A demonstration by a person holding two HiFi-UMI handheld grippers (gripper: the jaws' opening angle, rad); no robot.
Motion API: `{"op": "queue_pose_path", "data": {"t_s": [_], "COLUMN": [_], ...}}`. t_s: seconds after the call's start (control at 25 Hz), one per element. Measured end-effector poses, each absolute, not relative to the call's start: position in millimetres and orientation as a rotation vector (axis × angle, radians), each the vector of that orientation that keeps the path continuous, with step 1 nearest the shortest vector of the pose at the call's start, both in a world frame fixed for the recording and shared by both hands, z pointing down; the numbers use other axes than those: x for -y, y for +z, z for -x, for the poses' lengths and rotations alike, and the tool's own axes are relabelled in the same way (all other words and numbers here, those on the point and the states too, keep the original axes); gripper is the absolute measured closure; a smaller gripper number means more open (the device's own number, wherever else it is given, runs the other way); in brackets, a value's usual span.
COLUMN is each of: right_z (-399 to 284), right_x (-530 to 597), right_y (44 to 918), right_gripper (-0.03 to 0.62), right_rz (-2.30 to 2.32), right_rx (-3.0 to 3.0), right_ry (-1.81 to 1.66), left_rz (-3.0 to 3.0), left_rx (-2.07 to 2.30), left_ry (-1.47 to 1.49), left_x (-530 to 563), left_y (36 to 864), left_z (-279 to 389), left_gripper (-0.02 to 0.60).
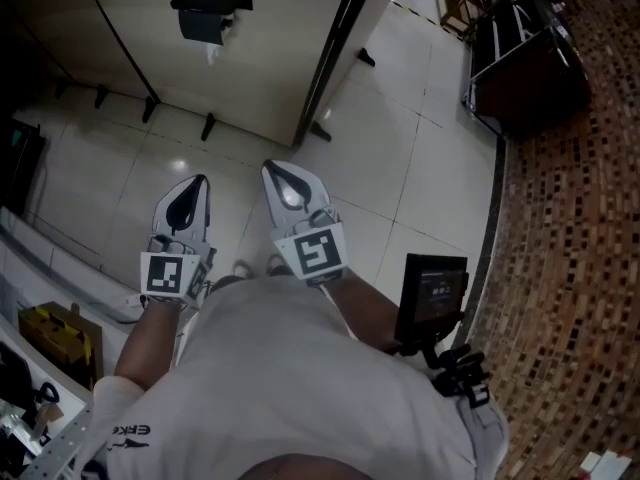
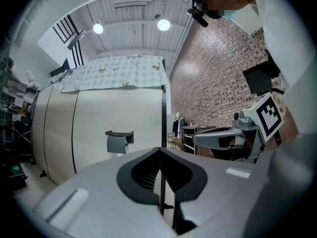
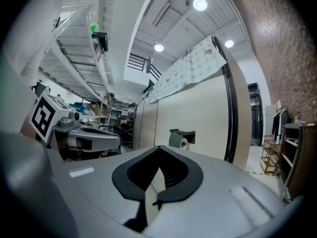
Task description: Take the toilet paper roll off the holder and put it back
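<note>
Pale tiled floor [image 1: 400, 168] is running up to a cream wall panel [image 1: 120, 58], which is carrying the holder [image 1: 212, 10]. A brick wall [image 1: 580, 218] is standing well to the right of the holder.

Nearest, well apart from the holder on the person's side, a small screen [image 1: 432, 293] is hanging at the person's hip. Just ahead of it the left gripper [image 1: 196, 188] and right gripper [image 1: 280, 176] are hovering side by side over the floor, both aiming toward the holder. Each one's jaws are pressing fully together with nothing between them.

Farthest out, the toilet paper roll [image 3: 184, 143] is sitting in the holder under its black cover, with a short tail of paper dangling below.

Step in hand, as a judgement: the roll is sitting on the holder, so this fits either a roll waiting to be taken off or one already put back. The pictures are not settling which. Any further work on the roll would be calling for open jaws and a gripper brought right up to the holder, since neither is touching it now.

Counting: two grippers, one holder, one roll, one screen.
</note>
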State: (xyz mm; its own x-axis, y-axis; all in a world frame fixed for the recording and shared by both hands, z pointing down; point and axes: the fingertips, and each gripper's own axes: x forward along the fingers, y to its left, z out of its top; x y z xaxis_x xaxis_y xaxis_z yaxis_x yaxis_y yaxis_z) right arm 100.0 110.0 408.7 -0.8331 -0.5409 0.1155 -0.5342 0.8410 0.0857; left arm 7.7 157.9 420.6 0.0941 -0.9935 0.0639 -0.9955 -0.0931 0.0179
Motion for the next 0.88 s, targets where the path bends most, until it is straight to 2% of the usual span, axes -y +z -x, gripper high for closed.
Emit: {"op": "queue_pose_path", "data": {"t_s": [0.88], "right_z": [-82.1], "right_x": [-116.4], "right_y": [401.8], "right_gripper": [0.582], "right_rz": [-0.832], "right_rx": [2.865], "right_ry": [-0.157], "left_rz": [-2.261], "left_rx": [2.044], "left_ry": [0.035], "left_x": [-154.7], "left_y": [419.4], "left_z": [3.9], "left_gripper": [0.58]}}
